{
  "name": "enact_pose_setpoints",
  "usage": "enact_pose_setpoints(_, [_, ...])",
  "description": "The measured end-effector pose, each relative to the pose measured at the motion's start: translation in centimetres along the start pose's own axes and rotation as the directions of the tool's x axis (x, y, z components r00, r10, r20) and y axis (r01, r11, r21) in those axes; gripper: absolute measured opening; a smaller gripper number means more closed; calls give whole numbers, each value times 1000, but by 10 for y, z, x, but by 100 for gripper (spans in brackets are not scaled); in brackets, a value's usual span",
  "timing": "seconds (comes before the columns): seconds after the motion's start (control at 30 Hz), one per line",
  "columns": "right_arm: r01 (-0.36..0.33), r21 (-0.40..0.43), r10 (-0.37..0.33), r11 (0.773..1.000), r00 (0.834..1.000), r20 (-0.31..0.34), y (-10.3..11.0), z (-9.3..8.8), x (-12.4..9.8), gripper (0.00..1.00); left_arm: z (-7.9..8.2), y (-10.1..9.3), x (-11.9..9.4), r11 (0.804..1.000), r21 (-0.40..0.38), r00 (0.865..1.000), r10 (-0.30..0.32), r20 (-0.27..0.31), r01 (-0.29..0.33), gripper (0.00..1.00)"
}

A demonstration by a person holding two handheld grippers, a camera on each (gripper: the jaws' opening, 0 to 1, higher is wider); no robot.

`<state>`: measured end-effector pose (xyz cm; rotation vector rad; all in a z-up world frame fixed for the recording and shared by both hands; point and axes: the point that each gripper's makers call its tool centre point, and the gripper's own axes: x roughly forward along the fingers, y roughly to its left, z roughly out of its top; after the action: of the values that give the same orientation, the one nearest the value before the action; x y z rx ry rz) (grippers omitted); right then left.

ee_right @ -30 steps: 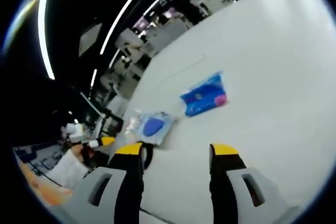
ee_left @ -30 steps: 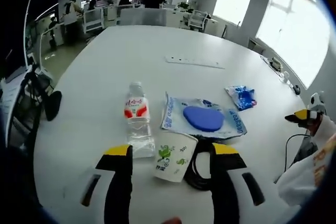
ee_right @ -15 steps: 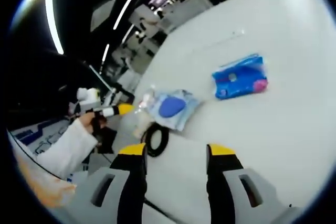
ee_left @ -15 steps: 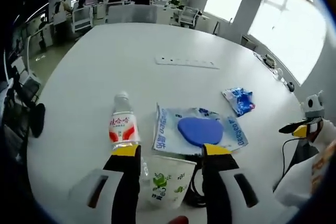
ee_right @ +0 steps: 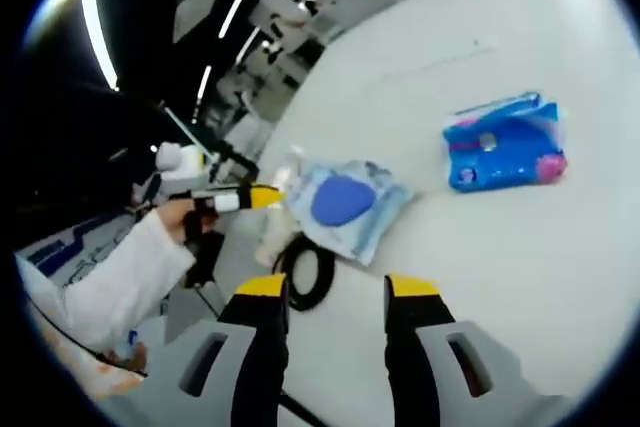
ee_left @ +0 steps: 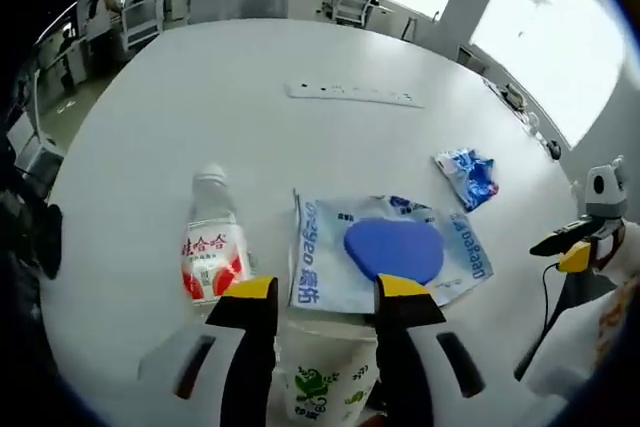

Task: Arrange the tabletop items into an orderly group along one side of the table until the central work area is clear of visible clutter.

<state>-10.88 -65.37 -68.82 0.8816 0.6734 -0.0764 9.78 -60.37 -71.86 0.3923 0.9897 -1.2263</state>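
I observe a large white surface (ee_left: pixel 200 107) carrying all the items. In the left gripper view, a clear packet with a blue pad (ee_left: pixel 385 252) lies flat ahead of my left gripper (ee_left: pixel 325 292); a water bottle (ee_left: pixel 212 247) lies on its side just to its left, cap pointing away. A paper cup (ee_left: pixel 328 387) with green print sits between the left fingers, which stand apart on either side of it; I cannot tell whether they touch it. A blue crumpled wrapper (ee_left: pixel 468 175) lies well apart to the right, and a white power strip (ee_left: pixel 355 95) lies farther off. In the right gripper view, my right gripper (ee_right: pixel 335 292) hovers with fingers apart, gripping nothing, near a black cable coil (ee_right: pixel 308 272) beside the packet.
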Motion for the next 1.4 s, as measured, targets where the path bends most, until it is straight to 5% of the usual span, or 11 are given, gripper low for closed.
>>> enact_pose_setpoints(0.3, [55,29,-53,998,997,-63,-17,-2,36,38,-6,4,11,1000,11,999,-3,-33,4,32])
enact_pose_setpoints(0.6, [78,132,-72,988,996,-49,-29,4,57,34,-7,4,20,1000,10,999,2,-52,-2,25])
enact_pose_setpoints(0.83, [110,161,-101,981,993,-62,-35,9,62,2,-8,6,25,1000,2,998,10,-56,-10,21])
enact_pose_setpoints(1.03, [132,128,-126,983,991,-52,-38,15,59,0,-7,14,24,998,-43,999,35,-39,-37,0])
enact_pose_setpoints(1.27, [131,4,-131,991,991,-17,-32,33,55,0,6,5,19,999,-39,999,28,20,-27,0])
enact_pose_setpoints(1.4, [158,-136,-157,978,987,21,-31,52,50,0,28,1,9,998,-42,993,47,113,-42,0])
